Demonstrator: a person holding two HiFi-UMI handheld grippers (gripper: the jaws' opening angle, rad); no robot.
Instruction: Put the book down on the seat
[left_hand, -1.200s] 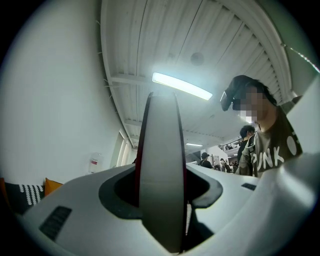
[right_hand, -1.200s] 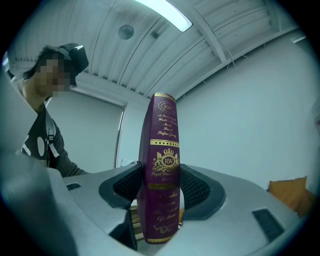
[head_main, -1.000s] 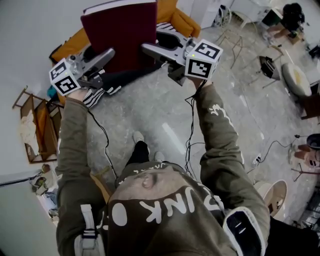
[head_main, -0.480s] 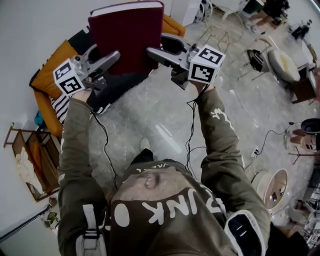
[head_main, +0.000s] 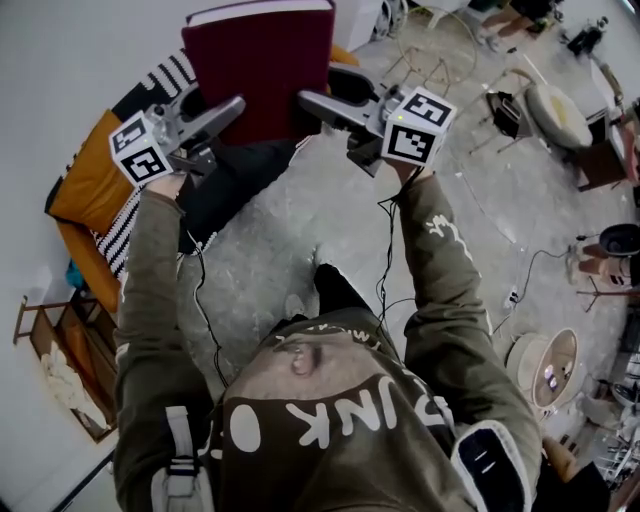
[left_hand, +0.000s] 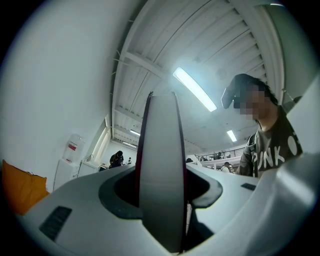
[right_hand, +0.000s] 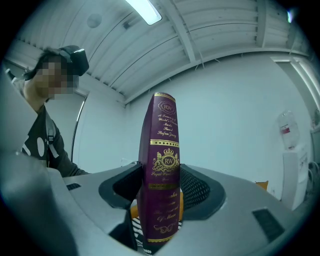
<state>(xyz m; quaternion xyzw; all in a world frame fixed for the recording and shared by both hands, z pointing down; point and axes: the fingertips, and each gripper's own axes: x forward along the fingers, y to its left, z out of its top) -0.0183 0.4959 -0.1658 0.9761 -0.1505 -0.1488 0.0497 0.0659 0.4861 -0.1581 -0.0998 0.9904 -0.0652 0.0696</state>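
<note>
A thick maroon book (head_main: 262, 70) is held up in the air between both grippers, flat face toward my head. My left gripper (head_main: 232, 106) is shut on its page edge (left_hand: 161, 165), which fills the gap between the jaws in the left gripper view. My right gripper (head_main: 305, 99) is shut on the spine side; the gold-lettered spine (right_hand: 161, 165) stands upright between its jaws. The seat, an orange sofa (head_main: 85, 185) with a striped cushion (head_main: 165, 75) and a black cloth (head_main: 225, 175), lies below and left of the book.
Grey concrete floor (head_main: 300, 230) lies underfoot with cables (head_main: 385, 270) trailing across it. Wire chairs (head_main: 430, 50) and a round stool (head_main: 560, 105) stand at the upper right, a wooden rack (head_main: 60, 350) at the lower left, and a white round appliance (head_main: 540, 370) at the right.
Both grippers keep the same hold on the book. In the head view the orange seat has slid from behind the book to the left, and the person's legs have shifted.
</note>
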